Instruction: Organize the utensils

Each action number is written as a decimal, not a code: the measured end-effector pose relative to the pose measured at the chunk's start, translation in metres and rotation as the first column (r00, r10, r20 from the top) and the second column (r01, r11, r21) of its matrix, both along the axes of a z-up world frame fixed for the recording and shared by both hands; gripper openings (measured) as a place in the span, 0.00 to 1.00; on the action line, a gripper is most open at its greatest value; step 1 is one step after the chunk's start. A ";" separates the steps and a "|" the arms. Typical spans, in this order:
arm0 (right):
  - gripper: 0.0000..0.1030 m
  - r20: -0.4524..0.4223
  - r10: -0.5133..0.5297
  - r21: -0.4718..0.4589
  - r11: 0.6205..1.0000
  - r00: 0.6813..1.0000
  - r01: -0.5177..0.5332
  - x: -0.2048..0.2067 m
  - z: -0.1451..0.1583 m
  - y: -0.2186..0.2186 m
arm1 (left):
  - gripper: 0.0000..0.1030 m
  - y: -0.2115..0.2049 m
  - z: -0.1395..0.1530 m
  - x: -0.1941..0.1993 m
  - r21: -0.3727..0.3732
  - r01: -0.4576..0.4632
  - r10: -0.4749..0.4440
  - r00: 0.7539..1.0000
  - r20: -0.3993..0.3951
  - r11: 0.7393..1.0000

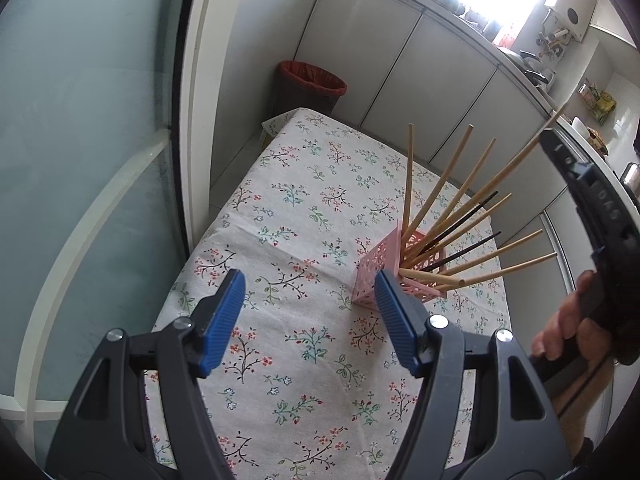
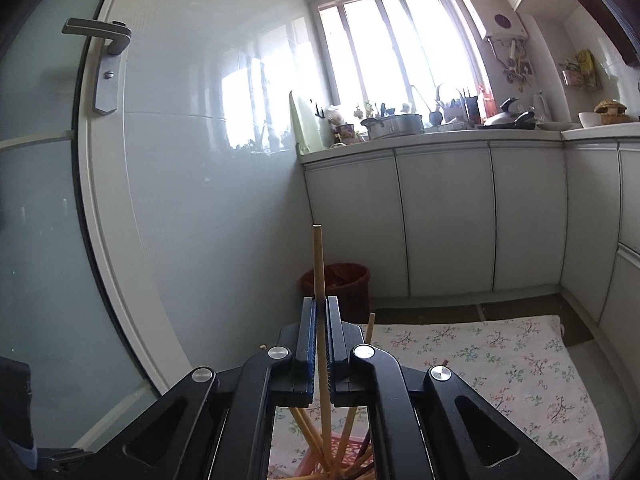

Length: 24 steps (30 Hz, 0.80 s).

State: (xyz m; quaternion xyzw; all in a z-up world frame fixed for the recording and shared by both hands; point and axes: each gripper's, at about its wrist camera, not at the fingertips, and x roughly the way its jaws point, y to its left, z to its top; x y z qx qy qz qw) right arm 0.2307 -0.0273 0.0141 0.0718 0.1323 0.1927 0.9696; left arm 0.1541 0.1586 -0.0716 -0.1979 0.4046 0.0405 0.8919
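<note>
Right wrist view: right gripper [image 2: 319, 344] clamped on one wooden chopstick [image 2: 319, 264], upright, its lower end among the others in the pink holder [image 2: 348, 446].
Left wrist view: left gripper [image 1: 310, 320] spread wide, nothing between the blue pads [image 1: 224, 320]; hangs over the floral tablecloth [image 1: 300, 208].
Holder: pink perforated box [image 1: 370, 276], on the cloth, chopsticks fanned out.
Only left view: hand [image 1: 568, 332] on the right tool.
Only right view: door handle [image 2: 100, 40], window [image 2: 396, 44].

holder [image 1: 386, 270] on table [image 1: 304, 208] | chopsticks [image 1: 460, 216] in holder | bin [image 1: 310, 86] behind table
</note>
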 end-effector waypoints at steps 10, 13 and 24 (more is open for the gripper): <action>0.04 -0.053 0.021 -0.014 1.000 0.998 -0.021 0.005 -0.041 0.011 | 0.66 -0.001 0.000 0.000 0.001 0.007 -0.007 1.000 0.003 1.000; 0.04 -0.068 0.036 0.009 0.999 0.997 -0.035 0.005 -0.038 0.006 | 0.66 -0.002 0.000 0.000 0.002 0.008 -0.008 1.000 0.001 1.000; 0.46 -0.103 0.014 -0.036 0.999 0.995 -0.017 -0.029 0.008 -0.030 | 0.66 -0.015 0.017 -0.010 0.048 0.025 -0.028 0.998 0.058 0.999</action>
